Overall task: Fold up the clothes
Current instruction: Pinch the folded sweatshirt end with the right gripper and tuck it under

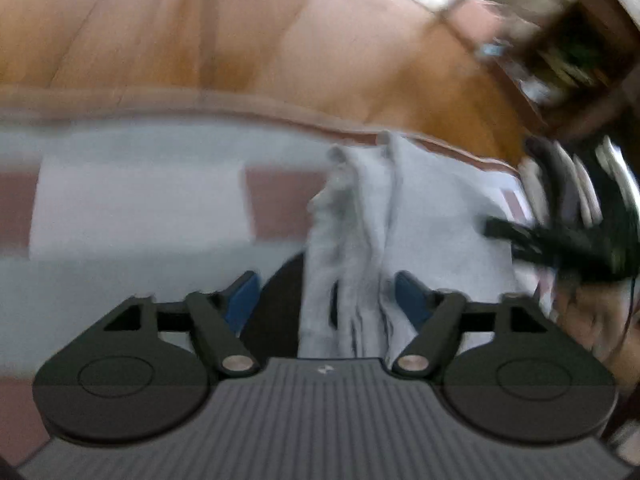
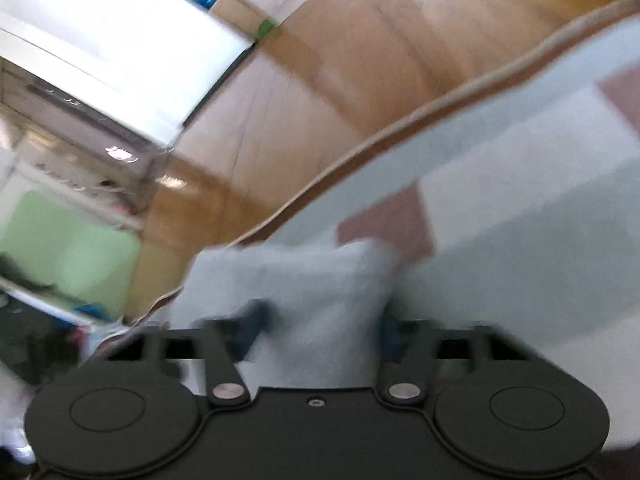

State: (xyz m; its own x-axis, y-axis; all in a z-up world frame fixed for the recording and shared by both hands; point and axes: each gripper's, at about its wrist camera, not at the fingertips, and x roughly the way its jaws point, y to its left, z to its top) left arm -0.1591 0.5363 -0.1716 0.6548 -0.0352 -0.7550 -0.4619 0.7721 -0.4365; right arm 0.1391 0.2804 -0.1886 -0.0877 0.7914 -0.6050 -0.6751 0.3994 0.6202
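Checked bedcover [image 1: 140,208] beneath grey garment [image 1: 360,220]; wooden wall [image 1: 200,32] behind.

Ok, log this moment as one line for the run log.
left gripper: open around grey garment | right gripper: garment fold between fingers, grip unclear | surface: patchwork bedspread | frames blurred

A bedspread [image 1: 140,208] with pale grey, white and dull pink blocks covers the flat surface in both views, its piped edge [image 2: 400,120] curving along the border. Beyond that edge lies a wooden floor [image 1: 240,32] of orange-brown boards. In the left wrist view a dark wooden shelf unit [image 1: 568,52] stands at the upper right, its contents too blurred to tell. In the right wrist view a bright white panel [image 2: 120,52] fills the upper left, and below it sits a pale green surface [image 2: 68,248] near the left edge.
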